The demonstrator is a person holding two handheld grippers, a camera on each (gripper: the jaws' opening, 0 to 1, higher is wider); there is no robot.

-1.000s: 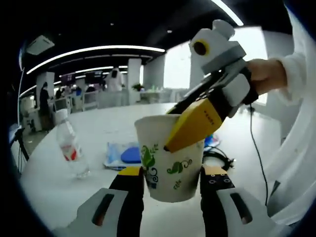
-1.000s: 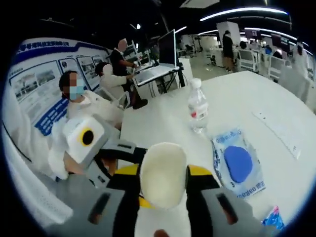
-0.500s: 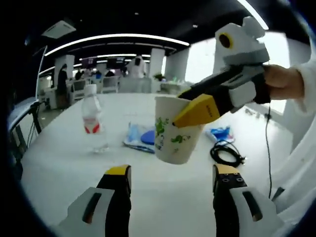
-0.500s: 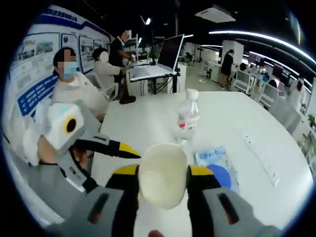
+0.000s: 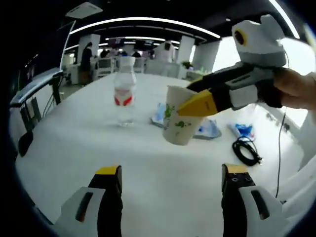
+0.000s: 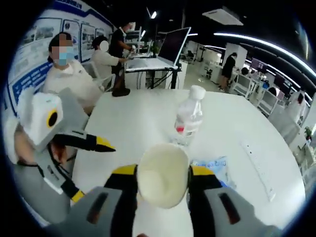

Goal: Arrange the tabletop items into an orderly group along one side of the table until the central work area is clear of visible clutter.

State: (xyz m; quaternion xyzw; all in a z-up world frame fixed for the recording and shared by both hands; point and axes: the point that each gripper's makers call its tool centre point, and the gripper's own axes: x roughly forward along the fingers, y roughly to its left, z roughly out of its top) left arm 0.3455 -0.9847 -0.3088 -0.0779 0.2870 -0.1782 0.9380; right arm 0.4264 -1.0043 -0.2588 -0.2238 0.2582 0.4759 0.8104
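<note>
one cup, one bottle, one cable

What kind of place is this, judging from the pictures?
Most likely an open-plan office or lab. Behind the white table stands a laptop on a stand, posters cover the wall, and rows of desks sit under long ceiling lights.
</note>
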